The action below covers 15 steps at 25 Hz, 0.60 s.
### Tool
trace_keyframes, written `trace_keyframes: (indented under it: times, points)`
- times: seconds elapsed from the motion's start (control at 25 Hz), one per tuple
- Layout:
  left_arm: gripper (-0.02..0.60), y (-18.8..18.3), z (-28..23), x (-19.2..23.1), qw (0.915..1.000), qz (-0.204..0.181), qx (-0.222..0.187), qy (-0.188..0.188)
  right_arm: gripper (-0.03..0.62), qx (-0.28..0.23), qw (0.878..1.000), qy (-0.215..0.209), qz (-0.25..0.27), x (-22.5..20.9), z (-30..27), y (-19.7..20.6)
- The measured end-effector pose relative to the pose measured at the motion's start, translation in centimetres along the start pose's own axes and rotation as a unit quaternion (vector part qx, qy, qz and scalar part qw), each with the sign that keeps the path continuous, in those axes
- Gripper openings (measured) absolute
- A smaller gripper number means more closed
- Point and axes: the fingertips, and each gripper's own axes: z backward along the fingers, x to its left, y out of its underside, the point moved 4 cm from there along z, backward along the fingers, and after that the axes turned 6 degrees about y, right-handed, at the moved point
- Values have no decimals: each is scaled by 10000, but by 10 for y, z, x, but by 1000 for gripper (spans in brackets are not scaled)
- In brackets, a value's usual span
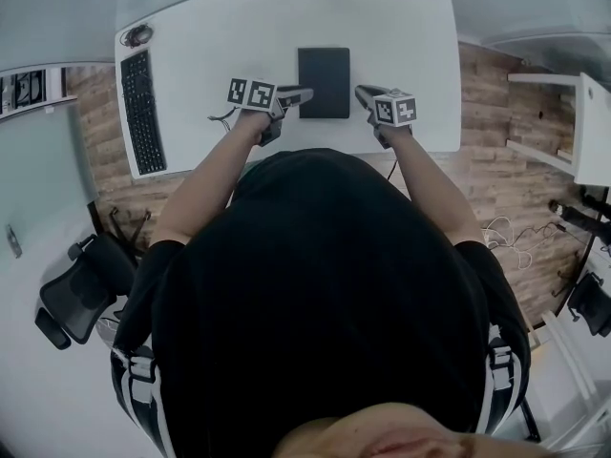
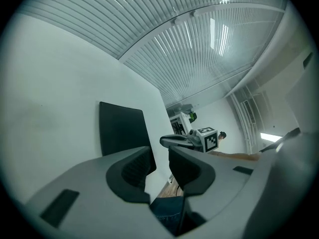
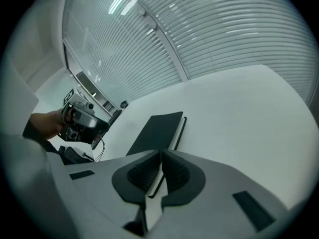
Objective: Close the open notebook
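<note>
A black notebook (image 1: 324,82) lies closed and flat on the white desk (image 1: 220,46), cover up, near the middle of the desk and a little way in from the edge nearest the person. The left gripper (image 1: 304,93) sits just beside the notebook's near left corner. In the left gripper view its fingers stand apart with a clear gap between the ribbed pads (image 2: 134,168), and nothing is between them. The right gripper (image 1: 361,92) is just off the notebook's near right corner and points down toward it. In the right gripper view its fingers are pressed together with nothing held, and the notebook's white page edge shows beyond the tips. A black keyboard (image 1: 141,113) lies along the left end of the desk, well apart from the notebook. A black office chair (image 1: 81,289) stands on the wooden floor (image 1: 496,160) to the person's left.
</note>
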Motion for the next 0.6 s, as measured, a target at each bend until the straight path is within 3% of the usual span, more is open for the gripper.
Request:
trace_keyframes:
  times: [0.2,0.6]
  points:
    - [70,-1,10,-4,9997,-146,-176,-34,44,-179,9989,157,397,7,21,-7]
    - [51,17,26,-41,9952,-685,-595,-369,43,-817,9945,429,504,27,92,-10]
